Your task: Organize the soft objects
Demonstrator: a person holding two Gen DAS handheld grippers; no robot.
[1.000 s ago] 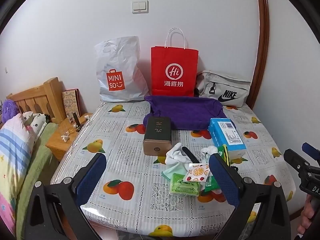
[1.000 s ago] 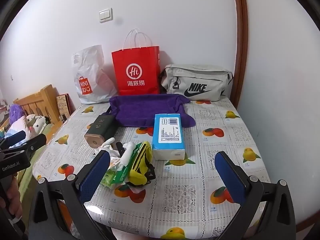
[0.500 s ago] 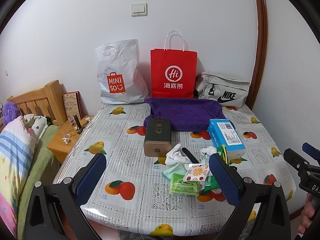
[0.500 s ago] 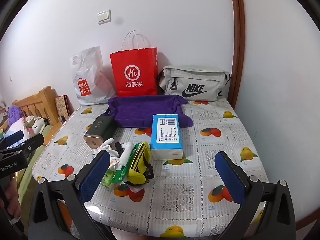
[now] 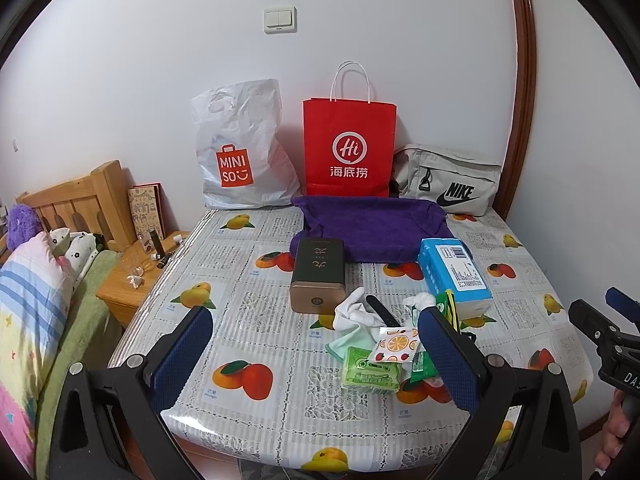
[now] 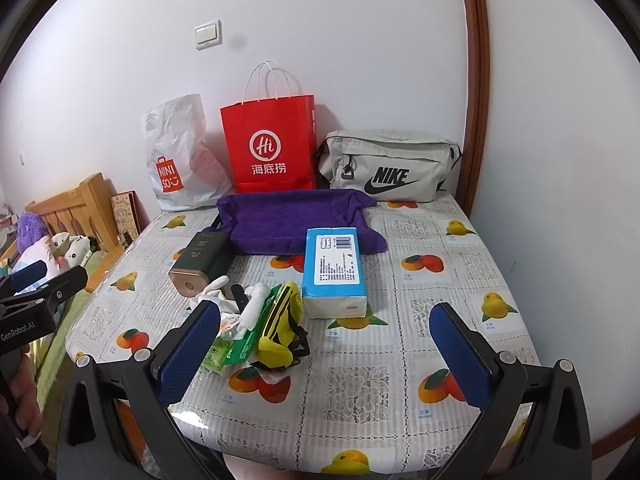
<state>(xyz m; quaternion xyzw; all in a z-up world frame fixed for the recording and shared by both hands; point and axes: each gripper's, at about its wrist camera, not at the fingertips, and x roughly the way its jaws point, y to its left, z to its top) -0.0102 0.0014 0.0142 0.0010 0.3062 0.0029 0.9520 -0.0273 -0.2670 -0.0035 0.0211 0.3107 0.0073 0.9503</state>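
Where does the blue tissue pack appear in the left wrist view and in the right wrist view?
Left wrist view: the blue tissue pack lies right of centre, beside the dark tin.
Right wrist view: the blue tissue pack lies near the centre, in front of the purple cloth.
Shared landmark: the red paper bag at the wall.

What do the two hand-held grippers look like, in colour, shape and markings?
Each hand-held gripper, left and right, has a black angular frame with silver screws and two flat fingers with textured blue pads. White lettering "GenRobot.AI" marks the left one's black body.
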